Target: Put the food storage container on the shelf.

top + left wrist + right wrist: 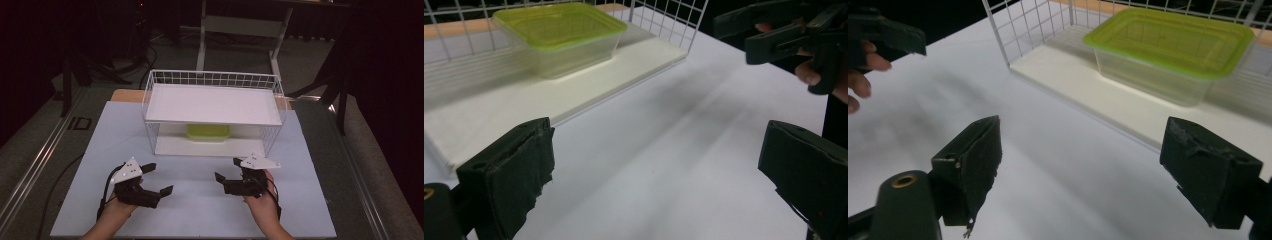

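Both hand-held grippers sit low over the white surface point(200, 210) with their jaws wide apart and nothing between them. Ahead of the left hand-held gripper point(162, 179), and a bit toward the right one, stands a wire rack point(150, 95) with a white shelf on top. Ahead of the right hand-held gripper point(225, 172), on the bottom board under that shelf, rests a clear plastic box point(1153, 75) with a green lid point(1173, 40). It is well apart from both sets of jaws. The box looks empty, so it is likely light. Its thin sides may bend if squeezed hard, and the smooth plastic could slip. A good place to hold it is probably the two short ends, just under the lid's rim, one hand-held gripper on each end, then slide it out toward the front.
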`<state>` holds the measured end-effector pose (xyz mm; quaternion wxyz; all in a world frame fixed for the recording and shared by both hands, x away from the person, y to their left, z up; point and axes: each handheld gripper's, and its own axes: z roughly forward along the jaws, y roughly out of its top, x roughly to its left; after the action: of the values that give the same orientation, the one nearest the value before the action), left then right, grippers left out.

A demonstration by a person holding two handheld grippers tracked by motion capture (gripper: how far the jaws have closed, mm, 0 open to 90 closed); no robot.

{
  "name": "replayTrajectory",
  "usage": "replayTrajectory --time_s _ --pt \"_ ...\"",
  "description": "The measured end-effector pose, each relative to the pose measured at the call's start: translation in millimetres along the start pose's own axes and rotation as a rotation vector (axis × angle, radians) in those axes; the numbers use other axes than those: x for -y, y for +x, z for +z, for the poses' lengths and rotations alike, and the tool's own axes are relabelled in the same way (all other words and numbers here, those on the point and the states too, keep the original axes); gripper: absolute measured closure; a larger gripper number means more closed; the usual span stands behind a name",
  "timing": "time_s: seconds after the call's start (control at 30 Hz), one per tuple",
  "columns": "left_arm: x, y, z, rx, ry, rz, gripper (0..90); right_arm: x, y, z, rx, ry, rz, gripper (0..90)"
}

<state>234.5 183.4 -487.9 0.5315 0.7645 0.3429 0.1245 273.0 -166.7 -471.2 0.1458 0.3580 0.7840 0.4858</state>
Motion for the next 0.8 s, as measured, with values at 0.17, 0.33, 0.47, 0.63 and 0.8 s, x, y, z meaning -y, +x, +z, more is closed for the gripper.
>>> replayTrajectory --time_s 0.17,0.33,0.47,0.63,0.8 --pt "8.6 4.5 -11.8 -0.013 0.008 -0.014 2.3 7.5 -2.7 -12.9 -0.013 0.012 0.013 17.0" --pt "18.3 9.2 -21.4 -0.017 0.005 -0.028 2.3 17.0 -6.0 -25.7 -0.012 0.026 0.012 17.0" --pt "25.5 11.6 -26.7 -0.028 0.015 -0.037 2.3 24.2 -10.8 -34.6 -0.007 0.031 0.017 17.1" --pt "36.3 15.6 -31.1 -0.043 0.033 -0.047 2.3 31.3 -18.9 -45.4 0.006 0.036 0.036 17.0" --pt "43.0 19.9 -36.1 -0.046 0.023 -0.062 2.3 37.6 -25.2 -55.8 0.0 0.01 0.037 17.1"
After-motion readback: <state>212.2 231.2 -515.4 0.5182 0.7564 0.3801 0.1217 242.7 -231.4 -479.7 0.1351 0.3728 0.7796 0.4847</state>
